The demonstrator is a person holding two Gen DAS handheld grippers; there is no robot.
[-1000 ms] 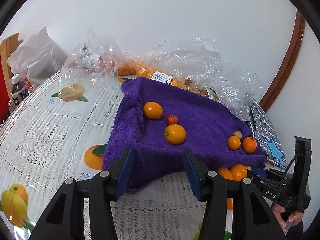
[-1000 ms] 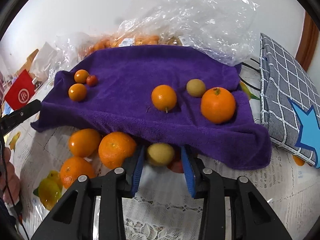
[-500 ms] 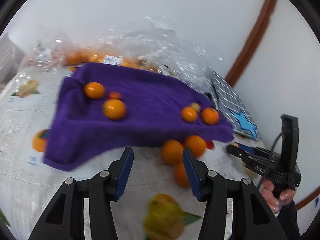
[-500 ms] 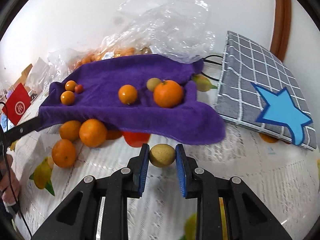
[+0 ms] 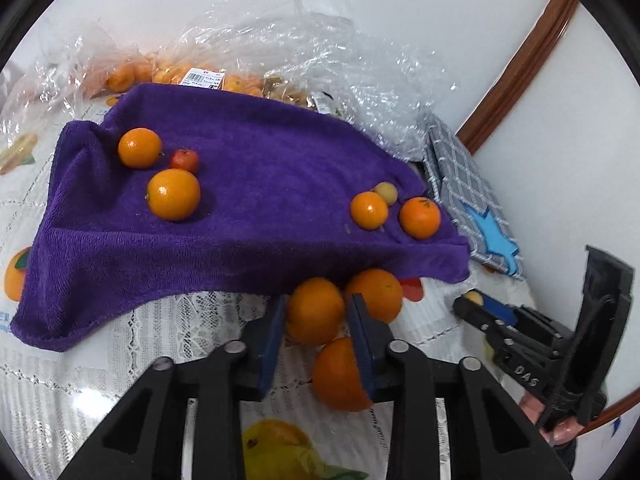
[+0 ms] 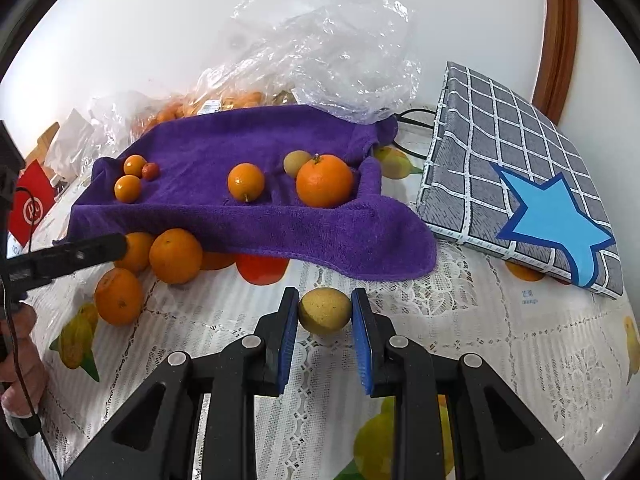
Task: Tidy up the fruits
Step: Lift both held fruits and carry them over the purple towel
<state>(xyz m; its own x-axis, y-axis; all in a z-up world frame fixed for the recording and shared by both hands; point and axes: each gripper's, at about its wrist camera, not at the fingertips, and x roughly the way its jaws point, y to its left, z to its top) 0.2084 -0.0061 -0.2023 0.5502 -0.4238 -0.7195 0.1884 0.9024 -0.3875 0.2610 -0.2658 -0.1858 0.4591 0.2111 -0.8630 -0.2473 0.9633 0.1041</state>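
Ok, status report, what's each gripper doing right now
Right gripper shut on yellow-green fruit. Left gripper around an orange, contact unclear. Two oranges crowd it. Purple towel beyond.

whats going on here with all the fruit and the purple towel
A person is sorting fruit with two handheld grippers. The right gripper is shut on a yellowish-green fruit, held just in front of the purple towel. The left gripper has its fingers around an orange on the table by the towel's edge. Six fruits already sit on the towel in two groups.
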